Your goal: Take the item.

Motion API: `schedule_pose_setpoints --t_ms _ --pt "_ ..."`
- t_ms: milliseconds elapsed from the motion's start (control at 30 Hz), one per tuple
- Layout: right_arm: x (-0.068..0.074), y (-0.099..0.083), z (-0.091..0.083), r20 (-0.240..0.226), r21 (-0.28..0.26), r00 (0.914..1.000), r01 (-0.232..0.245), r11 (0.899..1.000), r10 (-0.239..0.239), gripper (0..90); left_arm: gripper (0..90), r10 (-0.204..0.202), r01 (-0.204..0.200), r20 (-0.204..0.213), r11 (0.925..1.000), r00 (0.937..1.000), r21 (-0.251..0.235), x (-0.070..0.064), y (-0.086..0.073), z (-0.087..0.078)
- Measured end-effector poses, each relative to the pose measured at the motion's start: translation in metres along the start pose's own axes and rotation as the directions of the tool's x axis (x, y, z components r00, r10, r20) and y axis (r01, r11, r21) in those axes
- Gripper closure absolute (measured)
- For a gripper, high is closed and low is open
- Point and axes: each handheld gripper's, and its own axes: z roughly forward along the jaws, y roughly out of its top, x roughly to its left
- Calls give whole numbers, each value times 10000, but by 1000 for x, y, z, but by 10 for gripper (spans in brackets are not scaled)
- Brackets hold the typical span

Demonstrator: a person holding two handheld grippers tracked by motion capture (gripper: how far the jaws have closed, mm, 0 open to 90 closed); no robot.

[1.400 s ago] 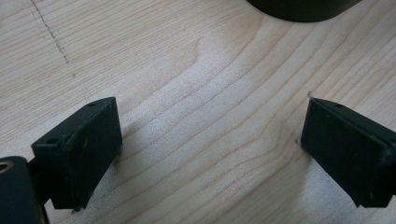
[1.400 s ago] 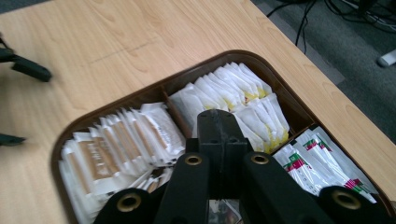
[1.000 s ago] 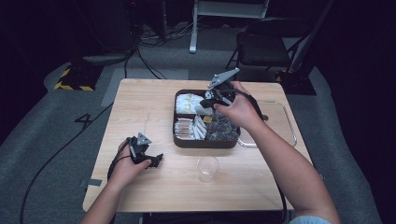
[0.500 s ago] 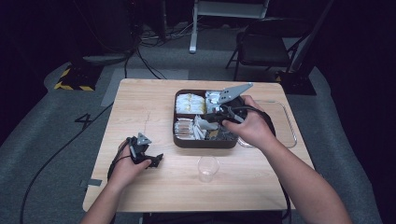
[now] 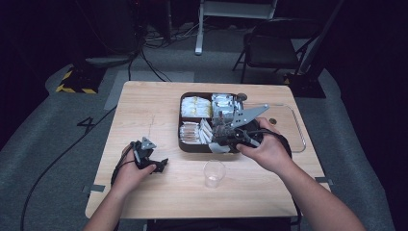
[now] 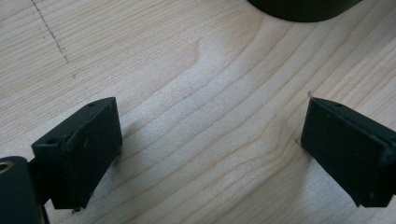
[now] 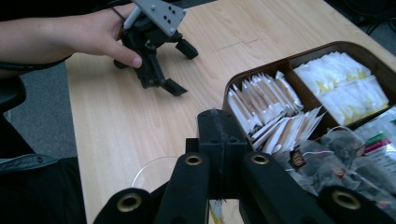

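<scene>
While left gripper (image 5: 161, 163) rests fingers spread on table (image 5: 144, 106), right gripper (image 5: 215, 142) — fingers clenched — above tray (image 5: 181, 122).

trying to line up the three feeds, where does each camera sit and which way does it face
High view: fixed above the person's side, looking forward and down on the table; both forearms enter from the bottom, left gripper and right gripper.
Left gripper view: rides the left gripper, facing down at bare wood between its open jaws.
Right gripper view: rides the right gripper, jaws together, looking across the table at the other hand.
Shared: the compartment tray of packets and the clear cup show in the high and right gripper views.
</scene>
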Motion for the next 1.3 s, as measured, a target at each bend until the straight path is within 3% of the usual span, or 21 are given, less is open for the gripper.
schedule_pose_setpoints --t_ms 433,633,1300 --pt "14 -16 10 -643 -228 9975 -304 9993 289 900 56 -9 9 -1 10000 10000 -10 0 0 0" --pt "20 -26 25 -947 282 9948 -337 9990 362 900 56 4 -4 -1 10000 10000 -1 0 0 0" --pt "16 -51 66 -1074 1669 9920 -476 9848 662 900 57 1 0 -15 10000 10000 51 0 0 -1"
